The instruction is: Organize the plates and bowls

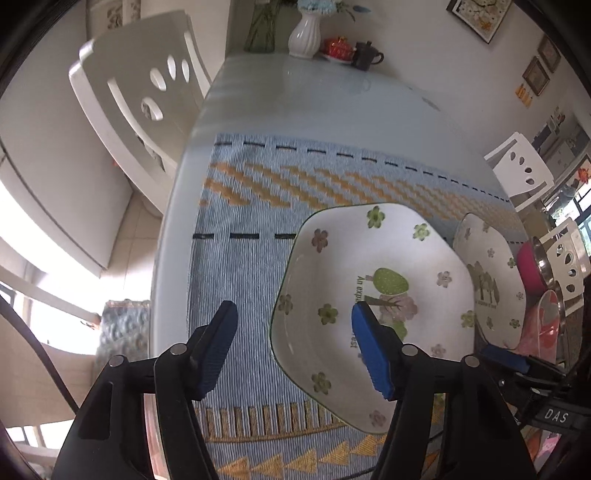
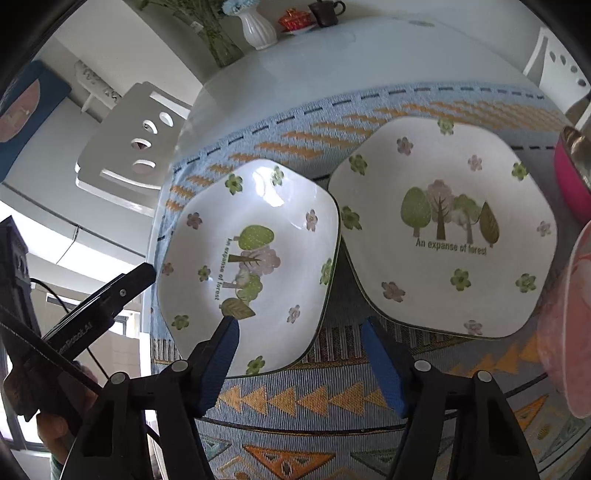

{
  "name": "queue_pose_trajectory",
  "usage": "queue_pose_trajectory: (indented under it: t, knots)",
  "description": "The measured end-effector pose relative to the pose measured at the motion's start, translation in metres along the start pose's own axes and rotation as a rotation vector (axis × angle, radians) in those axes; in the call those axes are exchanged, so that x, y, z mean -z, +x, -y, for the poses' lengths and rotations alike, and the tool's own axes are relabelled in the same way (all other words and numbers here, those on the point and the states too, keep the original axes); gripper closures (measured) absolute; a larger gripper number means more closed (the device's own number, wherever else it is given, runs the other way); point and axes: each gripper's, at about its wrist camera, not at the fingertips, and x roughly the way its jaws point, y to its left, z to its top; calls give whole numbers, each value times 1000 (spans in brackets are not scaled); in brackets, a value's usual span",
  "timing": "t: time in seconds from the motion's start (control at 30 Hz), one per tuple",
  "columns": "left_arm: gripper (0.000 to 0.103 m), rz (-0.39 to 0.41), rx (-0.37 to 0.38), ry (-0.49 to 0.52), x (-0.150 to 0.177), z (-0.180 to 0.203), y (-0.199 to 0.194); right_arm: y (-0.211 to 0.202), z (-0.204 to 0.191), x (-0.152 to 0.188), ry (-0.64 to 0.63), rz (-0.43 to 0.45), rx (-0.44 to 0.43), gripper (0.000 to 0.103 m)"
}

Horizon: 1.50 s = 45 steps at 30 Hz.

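A deep white bowl-plate (image 1: 373,280) (image 2: 255,258) with a tree and flower print lies on the blue woven cloth (image 1: 240,266). My left gripper (image 1: 294,308) is open and straddles its left rim: one blue pad hangs over the inside, the other over the cloth. My right gripper (image 2: 300,323) is open too and straddles the same dish's near right corner. No pad visibly presses on the rim. A flatter matching plate (image 2: 450,229) (image 1: 491,280) lies just to the right, its edge beside the dish.
A pink bowl (image 2: 572,184) and a pale pink translucent dish (image 2: 565,325) sit at the right edge. A white vase (image 1: 304,33), a red pot (image 1: 338,48) and a dark cup (image 1: 365,55) stand at the glass table's (image 1: 314,103) far end. White chairs (image 1: 140,96) flank it.
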Motion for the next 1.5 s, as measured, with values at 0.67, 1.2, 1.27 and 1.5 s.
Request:
queue_pose_trajectory:
  t: [0.67,1.2,1.27,1.5]
  knots:
    - [76,-79,60,-2,-2,-4,45,42,7,-6,-39,-10,0,72]
    - [77,-56,105,-15,6,-11,26,38,-8,-5,-170,23,4,79]
    - [77,-43,109,-21,10,-11,18,37,-9,-5,-179,17,-10,79]
    - [77,-32,103,-40,26,-16,2,28,-15,5,-230,1,-39,79]
